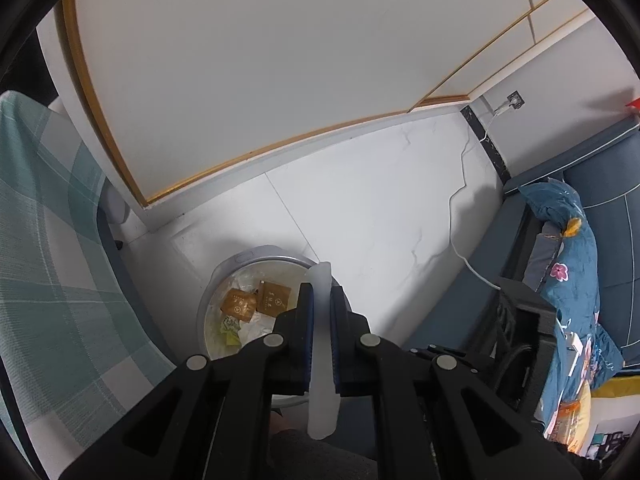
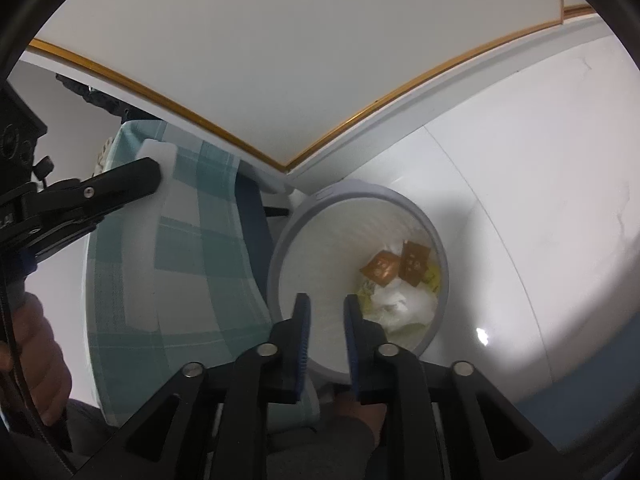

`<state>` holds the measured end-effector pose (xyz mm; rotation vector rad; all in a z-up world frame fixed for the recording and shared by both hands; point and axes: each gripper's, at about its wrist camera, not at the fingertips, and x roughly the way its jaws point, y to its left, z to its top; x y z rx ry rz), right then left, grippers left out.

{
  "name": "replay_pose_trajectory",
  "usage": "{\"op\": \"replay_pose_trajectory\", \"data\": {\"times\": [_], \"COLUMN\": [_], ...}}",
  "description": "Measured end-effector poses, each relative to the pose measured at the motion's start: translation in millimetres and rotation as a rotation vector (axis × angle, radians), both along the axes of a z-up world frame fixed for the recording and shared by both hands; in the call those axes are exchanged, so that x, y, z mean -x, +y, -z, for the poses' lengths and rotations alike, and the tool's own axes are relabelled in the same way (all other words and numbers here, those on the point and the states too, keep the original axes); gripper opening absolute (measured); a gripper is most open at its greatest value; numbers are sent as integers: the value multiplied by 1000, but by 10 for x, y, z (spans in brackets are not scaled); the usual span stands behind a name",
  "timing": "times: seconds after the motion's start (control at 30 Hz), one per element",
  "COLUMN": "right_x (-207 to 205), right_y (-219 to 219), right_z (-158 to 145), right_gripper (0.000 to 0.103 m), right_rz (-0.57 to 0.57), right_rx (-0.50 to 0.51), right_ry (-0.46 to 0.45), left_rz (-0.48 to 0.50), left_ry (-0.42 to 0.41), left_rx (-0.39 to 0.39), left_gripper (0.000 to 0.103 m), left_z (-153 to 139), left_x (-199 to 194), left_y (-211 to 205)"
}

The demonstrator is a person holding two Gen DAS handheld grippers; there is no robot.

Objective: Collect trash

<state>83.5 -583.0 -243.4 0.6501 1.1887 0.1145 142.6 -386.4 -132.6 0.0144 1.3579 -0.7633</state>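
Note:
A round grey trash bin with a white liner stands on the floor. It holds brown packets, crumpled white tissue and a yellow-green wrapper. My left gripper is shut on a flat translucent white plastic strip, above the bin's right rim. In the right wrist view that left gripper shows at the left with the white strip at its tip. My right gripper hangs open over the bin's near side, with nothing between its blue pads.
A bed with a green-checked sheet stands close against the bin's left. A white wardrobe door with gold trim is behind. A blue sofa with a floral pillow and a white cable lie to the right. A person's hand grips the left tool.

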Motion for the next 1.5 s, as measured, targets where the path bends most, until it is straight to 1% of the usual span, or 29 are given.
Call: {"op": "replay_pose_trajectory", "data": {"times": [0.1,0.13,0.17,0.2,0.23,0.4,0.53,0.6,0.8,0.87,0.9,1.0,1.03,1.1,1.23,1.3,1.33,1.37,1.4,1.47,1.5], "right_x": [44,64,73,105,126,203,234,235,244,260,262,267,270,272,281,285,288,292,296,305,313], "right_y": [-61,-94,-123,-176,-215,-301,-327,-338,-361,-377,-378,-380,-372,-355,-342,-329,-321,-311,-297,-274,-255], "right_z": [-47,-50,-56,-78,-97,-218,-303,-335,-353,-368,-373,-394,-402,-422,-451,-480,-497,-516,-536,-571,-593], "right_gripper": [37,49,69,77,79,80,83,83,84,84,84,84,84,84,84,84,84,84,85,90,90], "right_rz": [44,65,81,103,117,160,176,183,198,203,203,200,199,196,197,195,195,193,188,183,179], "right_rx": [25,41,54,63,63,95,106,106,90,86,86,86,86,87,86,85,88,90,91,96,99], "right_ry": [-15,-14,-11,-13,-21,-54,-78,-87,-89,-93,-94,-98,-100,-106,-114,-121,-124,-127,-130,-138,-142], "left_rz": [4,5,5,5,4,10,16,20,-1,-9,-10,-18,-21,-19,-9,-9,-15,-20,-26,-33,-37], "left_ry": [15,21,28,33,33,40,52,51,50,48,46,28,22,26,22,1,-13,-26,-47,-74,-88], "left_rx": [-8,-8,-7,-9,-10,-22,-37,-49,-90,-104,-102,-108,-112,-101,-118,-131,-137,-139,-139,-150,-155], "left_gripper": [4,4,4,4,5,5,5,8,12,22,24,33,39,40,41,49,59,64,64,65,65], "left_z": [42,58,83,90,101,137,172,188,239,246,240,205,197,194,195,168,149,128,93,52,22], "left_x": [8,4,-6,7,6,20,40,41,25,27,28,45,59,74,107,128,136,146,157,159,167], "left_y": [-17,-18,-14,-17,-18,-39,-65,-83,-57,-37,-26,5,9,23,48,61,77,81,98,119,134]}}
